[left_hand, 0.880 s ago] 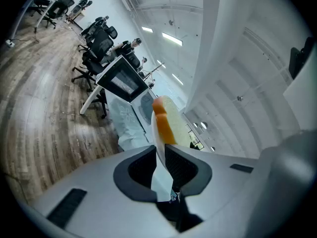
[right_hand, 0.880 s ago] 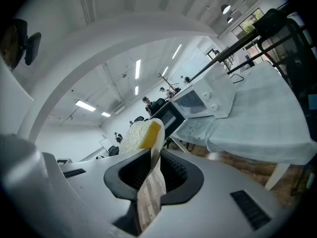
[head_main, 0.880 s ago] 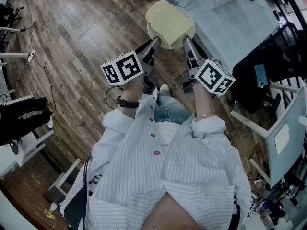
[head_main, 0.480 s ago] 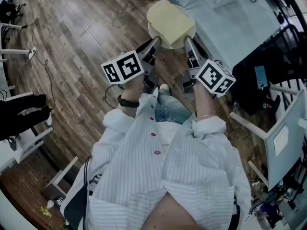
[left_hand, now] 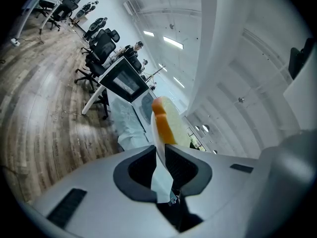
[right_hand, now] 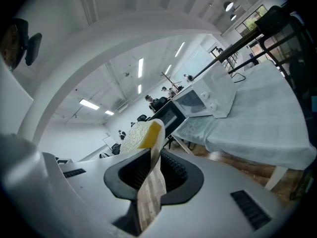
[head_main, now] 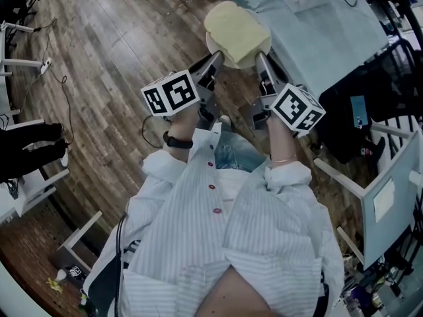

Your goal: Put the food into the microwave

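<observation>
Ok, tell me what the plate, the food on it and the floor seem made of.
The plate: thin, smooth white rim, likely ceramic or melamine; can't tell which. The food: a bread slice, pale porous crumb, orange-brown crust. The floor: wood or wood-look planks, grain, seams, slight sheen.

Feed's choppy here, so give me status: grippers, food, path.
Left gripper, right gripper both shut on plate rim. Bread on plate, above floor. Table close at right; nothing blocking seen.

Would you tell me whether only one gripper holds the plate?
No, the left gripper and the right gripper each clamp the plate by its rim.
</observation>
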{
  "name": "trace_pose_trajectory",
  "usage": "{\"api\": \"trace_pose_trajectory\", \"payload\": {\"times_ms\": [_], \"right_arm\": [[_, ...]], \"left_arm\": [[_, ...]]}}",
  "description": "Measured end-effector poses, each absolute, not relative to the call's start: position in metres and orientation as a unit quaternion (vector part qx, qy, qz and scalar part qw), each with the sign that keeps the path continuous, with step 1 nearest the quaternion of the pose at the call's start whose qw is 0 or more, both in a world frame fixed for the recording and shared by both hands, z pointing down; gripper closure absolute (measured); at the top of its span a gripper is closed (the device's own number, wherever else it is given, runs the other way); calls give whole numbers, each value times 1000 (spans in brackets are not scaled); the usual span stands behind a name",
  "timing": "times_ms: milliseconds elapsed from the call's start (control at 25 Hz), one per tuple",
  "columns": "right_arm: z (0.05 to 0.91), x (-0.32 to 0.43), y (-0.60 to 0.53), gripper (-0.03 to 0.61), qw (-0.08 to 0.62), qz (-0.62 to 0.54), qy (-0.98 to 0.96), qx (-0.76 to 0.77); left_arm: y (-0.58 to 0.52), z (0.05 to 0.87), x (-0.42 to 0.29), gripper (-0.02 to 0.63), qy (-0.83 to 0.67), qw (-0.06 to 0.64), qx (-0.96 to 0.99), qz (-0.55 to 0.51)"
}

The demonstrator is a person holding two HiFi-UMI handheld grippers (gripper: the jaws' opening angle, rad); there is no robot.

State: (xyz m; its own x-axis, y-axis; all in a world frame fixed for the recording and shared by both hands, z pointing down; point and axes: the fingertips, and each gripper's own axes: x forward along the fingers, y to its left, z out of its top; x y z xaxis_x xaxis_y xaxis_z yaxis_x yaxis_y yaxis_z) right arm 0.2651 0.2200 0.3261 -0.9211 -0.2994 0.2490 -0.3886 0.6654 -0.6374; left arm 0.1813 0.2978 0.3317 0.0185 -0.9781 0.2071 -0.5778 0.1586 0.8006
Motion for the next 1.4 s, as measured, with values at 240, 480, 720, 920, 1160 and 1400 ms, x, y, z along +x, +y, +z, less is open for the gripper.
{"api": "trace_pose_trajectory", "payload": {"times_ms": [240, 480, 720, 920, 1160, 1400], "right_arm": [[327, 261, 212, 500, 63, 359, -913, 184], [334, 240, 199, 500, 69, 364, -909, 191], [337, 198, 171, 500, 74, 359, -910, 195], [340, 155, 148, 500, 72, 368, -904, 206], [340, 103, 127, 500, 61, 375, -897, 224], [341, 63, 116, 500, 47, 377, -892, 244]], "left_arm": [[290, 337, 180, 563, -652, 396, 593, -256], [276, 341, 156, 563, -649, 399, 593, -259], [248, 345, 114, 563, -647, 403, 594, -259], [222, 347, 69, 563, -640, 409, 600, -251], [198, 343, 14, 563, -630, 413, 614, -236], [182, 343, -30, 563, -618, 414, 630, -223]]}}
